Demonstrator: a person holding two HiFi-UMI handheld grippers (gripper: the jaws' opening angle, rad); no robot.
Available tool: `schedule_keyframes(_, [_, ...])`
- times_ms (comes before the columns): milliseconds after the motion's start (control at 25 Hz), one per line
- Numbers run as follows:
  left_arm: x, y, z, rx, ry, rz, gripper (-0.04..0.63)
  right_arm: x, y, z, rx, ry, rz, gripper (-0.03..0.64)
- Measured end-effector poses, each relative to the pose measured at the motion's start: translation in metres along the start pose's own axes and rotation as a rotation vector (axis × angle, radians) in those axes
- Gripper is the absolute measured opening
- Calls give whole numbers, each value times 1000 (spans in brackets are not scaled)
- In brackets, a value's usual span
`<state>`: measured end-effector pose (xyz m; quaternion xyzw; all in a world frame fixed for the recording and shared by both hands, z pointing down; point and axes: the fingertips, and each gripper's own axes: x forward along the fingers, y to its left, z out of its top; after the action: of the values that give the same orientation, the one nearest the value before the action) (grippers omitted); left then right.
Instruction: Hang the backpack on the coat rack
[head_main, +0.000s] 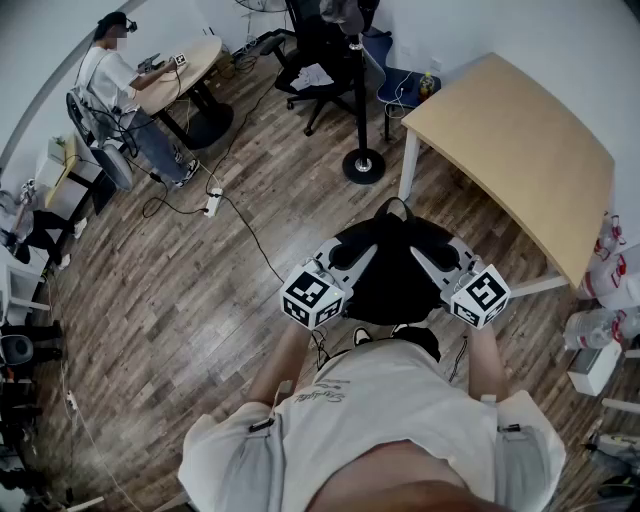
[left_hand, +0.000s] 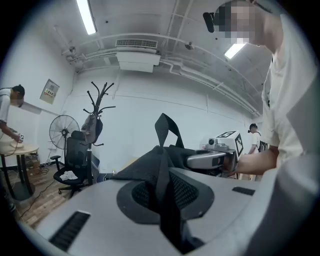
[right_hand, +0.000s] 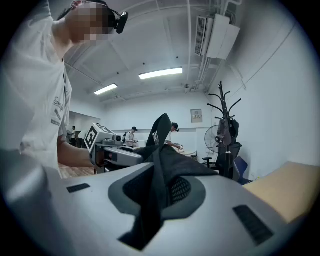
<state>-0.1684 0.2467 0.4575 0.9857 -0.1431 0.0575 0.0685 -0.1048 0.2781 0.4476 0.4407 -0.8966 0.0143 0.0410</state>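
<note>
So the person has the black fabric backpack (head_main: 395, 268) up in the air dead centre of the head view, slung between both tools above the wooden floor (head_main: 200, 280) and just left of the light wooden table (head_main: 520, 150). The left gripper (head_main: 345, 256) is clamped on the bag's fabric and webbing on one side, and the right gripper (head_main: 441, 258) is pinching the other side the same way, so neither one is loose or empty. The bag's top loop (left_hand: 167, 130) sticks up free between them, which is the bit that matters. The black metal coat rack (head_main: 360, 100) sits in the upper middle of the head view, well apart from the bag, with a black office chair (head_main: 315, 50) right next to it and what looks like a dark bag already hanging on one prong. Best bet for this step is probably to hold both clamps firm, carry the bag level, and lift it high enough that the loop clears a free prong. Then drop the loop over it and let the rack take the weight before either tool lets go. The cables on the floor look like a trip risk too.
</note>
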Motion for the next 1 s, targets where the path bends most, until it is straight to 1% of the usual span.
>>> schedule_keyframes(320, [-1,10,5,2,4,-26,46,10,-2,4,6,-5,-23,40])
schedule_keyframes(480, [11,19,8,12,5,-26,46,13,-17,4,12,-11,-39,41])
schedule_keyframes(600, [18,28,8,-12,14,-35,46,19,-27,3,15,-9,-36,41])
schedule_keyframes(800, [48,49,9,-25,39,-18,46,30,-64,-4,25,-8,-21,41])
schedule_keyframes(1000, [84,74,11,-40,55,0,46,42,-108,-11,39,-10,20,41])
